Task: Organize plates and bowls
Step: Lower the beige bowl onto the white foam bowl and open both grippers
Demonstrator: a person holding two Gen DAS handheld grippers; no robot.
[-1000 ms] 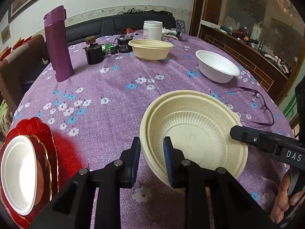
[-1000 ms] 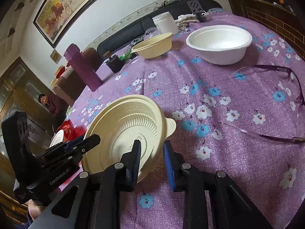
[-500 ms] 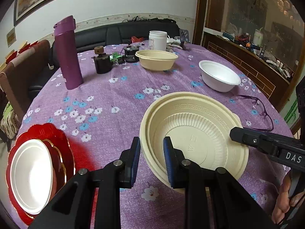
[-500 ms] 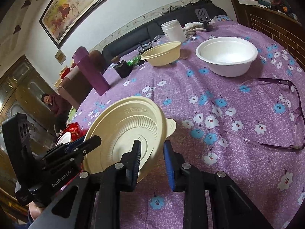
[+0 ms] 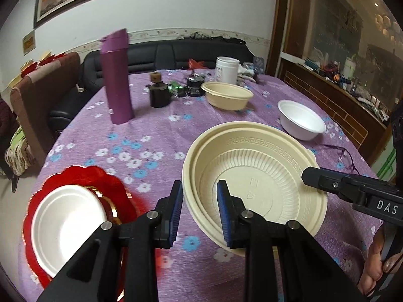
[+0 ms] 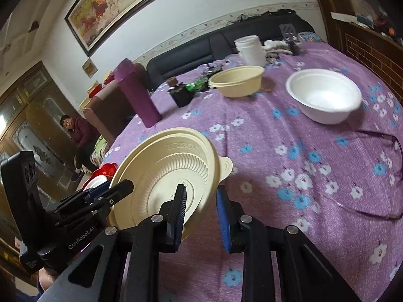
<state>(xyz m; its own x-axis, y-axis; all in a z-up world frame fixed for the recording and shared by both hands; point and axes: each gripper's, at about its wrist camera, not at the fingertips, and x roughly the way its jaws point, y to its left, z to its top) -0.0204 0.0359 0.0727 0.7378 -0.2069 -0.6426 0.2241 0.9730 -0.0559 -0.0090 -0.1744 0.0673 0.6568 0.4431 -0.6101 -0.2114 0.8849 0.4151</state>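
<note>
Left tool (image 5: 199,207): the near left rim of the beige ribbed bowl (image 5: 254,183) is being pinched, one blue pad outside the wall, one inside, at lower centre of the left wrist frame. The bowl is being held tilted above the desk (image 5: 151,136); whether it is touching the cloth cannot be told.

Right tool (image 6: 200,207): the opposite rim of the same bowl (image 6: 166,171) is being gripped at lower centre of the right wrist frame, the left pad lying against the ribbed inside, the right pad outside the edge. In the left wrist frame this tool (image 5: 306,175) is being seen entering from the right edge, tip on the bowl's rim, with a hand (image 5: 375,264) at lower right.

Outward, left wrist frame: a white plate (image 5: 65,226) is being carried on a red scalloped plate (image 5: 75,176) at lower left. A purple flask (image 5: 117,78) is standing upright at upper left. A second beige bowl (image 5: 228,95) is sitting at upper centre, a white bowl (image 5: 301,119) at right, well apart. Glasses (image 5: 345,154) are lying just below the white bowl. A white jar (image 5: 226,69) is standing behind the beige bowl.
</note>
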